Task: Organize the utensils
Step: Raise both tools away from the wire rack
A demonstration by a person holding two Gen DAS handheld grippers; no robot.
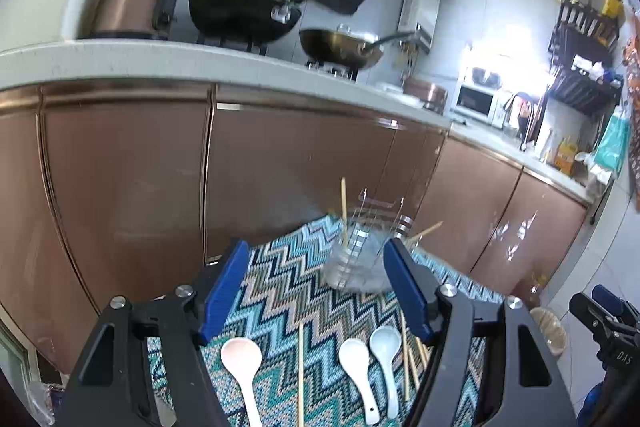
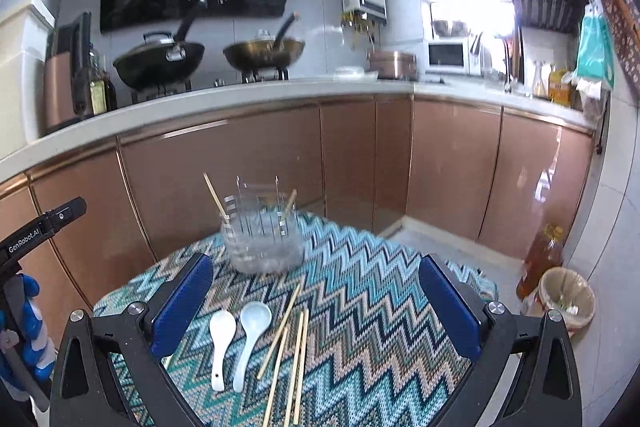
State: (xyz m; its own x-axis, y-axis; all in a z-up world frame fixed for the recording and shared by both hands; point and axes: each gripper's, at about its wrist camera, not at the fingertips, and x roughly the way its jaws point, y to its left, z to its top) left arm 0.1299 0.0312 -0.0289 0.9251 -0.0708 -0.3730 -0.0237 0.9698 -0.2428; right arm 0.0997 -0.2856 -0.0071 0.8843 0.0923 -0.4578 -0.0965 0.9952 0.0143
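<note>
Both tongs spread wide and empty above a zigzag-patterned cloth [image 2: 360, 307]. Between the left gripper [image 1: 316, 287] fingers: three ceramic spoons [image 1: 356, 359] and a lone chopstick [image 1: 300, 367]. Between the right gripper [image 2: 316, 303] fingers: loose chopsticks [image 2: 296, 359] beside two spoons. Farther ahead: clear utensil holder [image 2: 262, 239] with two chopsticks upright inside.

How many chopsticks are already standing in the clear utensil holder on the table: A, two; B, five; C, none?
A: in the right wrist view the clear holder has just two chopsticks, one leaning left and one leaning right.
</note>
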